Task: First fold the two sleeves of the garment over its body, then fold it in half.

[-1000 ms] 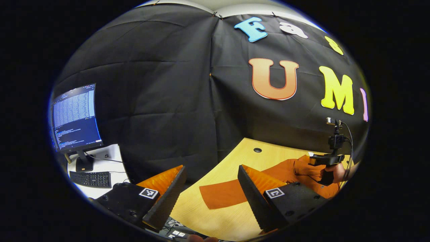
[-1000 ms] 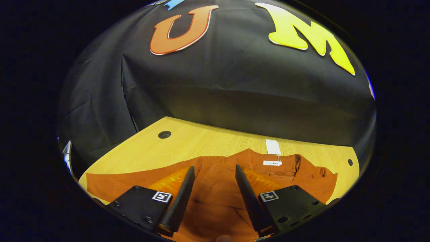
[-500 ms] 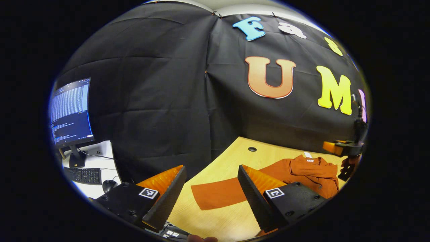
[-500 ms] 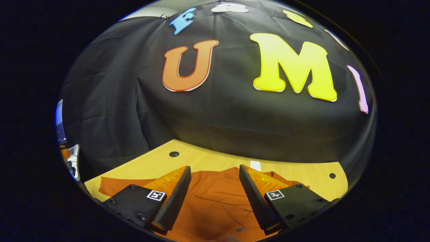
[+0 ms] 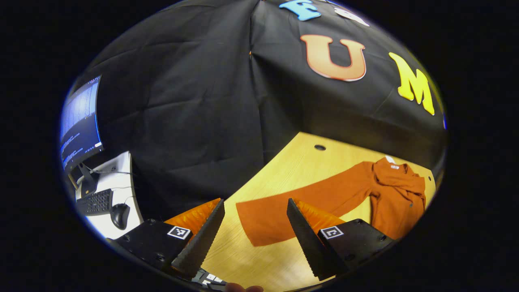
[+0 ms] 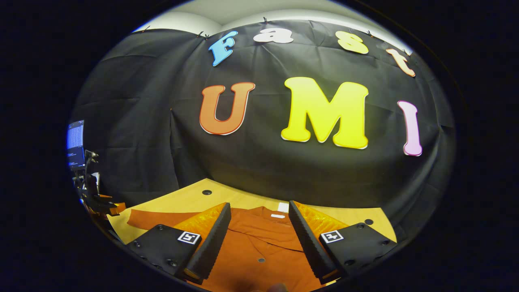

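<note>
Left gripper view, left tool wide open, empty, above sleeve

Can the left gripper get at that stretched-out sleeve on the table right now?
Probably yes: the left gripper is open, the sleeve lies flat on the table just ahead, nothing between them.

Orange garment lay flat on the table — one sleeve stretched out straight, the body rumpled near the collar.
</note>
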A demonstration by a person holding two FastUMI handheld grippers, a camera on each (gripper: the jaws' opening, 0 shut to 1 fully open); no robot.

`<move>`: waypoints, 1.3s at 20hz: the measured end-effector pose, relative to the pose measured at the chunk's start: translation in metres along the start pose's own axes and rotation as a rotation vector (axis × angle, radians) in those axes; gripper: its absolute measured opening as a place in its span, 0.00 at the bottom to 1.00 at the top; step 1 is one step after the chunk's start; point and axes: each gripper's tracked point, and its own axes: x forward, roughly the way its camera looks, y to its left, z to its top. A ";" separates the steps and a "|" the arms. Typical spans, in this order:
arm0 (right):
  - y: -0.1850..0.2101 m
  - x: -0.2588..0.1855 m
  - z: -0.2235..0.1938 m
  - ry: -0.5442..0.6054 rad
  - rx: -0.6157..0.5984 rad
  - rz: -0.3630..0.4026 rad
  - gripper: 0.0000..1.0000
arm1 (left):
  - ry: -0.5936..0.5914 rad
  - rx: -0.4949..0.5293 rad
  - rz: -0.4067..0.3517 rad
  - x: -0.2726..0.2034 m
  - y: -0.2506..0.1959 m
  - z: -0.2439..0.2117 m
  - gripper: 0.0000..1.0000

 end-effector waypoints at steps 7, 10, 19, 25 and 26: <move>-0.041 -0.040 -0.016 0.051 0.004 -0.103 0.91 | 0.139 -0.005 0.029 0.054 -0.005 -0.056 1.00; -0.044 -0.045 -0.014 0.056 -0.012 -0.108 0.91 | 0.137 -0.031 0.024 0.057 -0.007 -0.057 0.99; -0.046 -0.053 -0.017 0.076 0.004 -0.096 0.91 | 0.130 -0.118 -0.014 0.061 -0.023 -0.054 0.26; -0.080 -0.072 -0.020 0.083 0.045 -0.155 0.91 | 0.131 -0.323 -0.103 0.057 -0.039 -0.024 0.03; -0.086 -0.073 -0.021 0.084 0.053 -0.165 0.91 | 0.116 -0.346 -0.119 0.058 -0.042 -0.009 0.03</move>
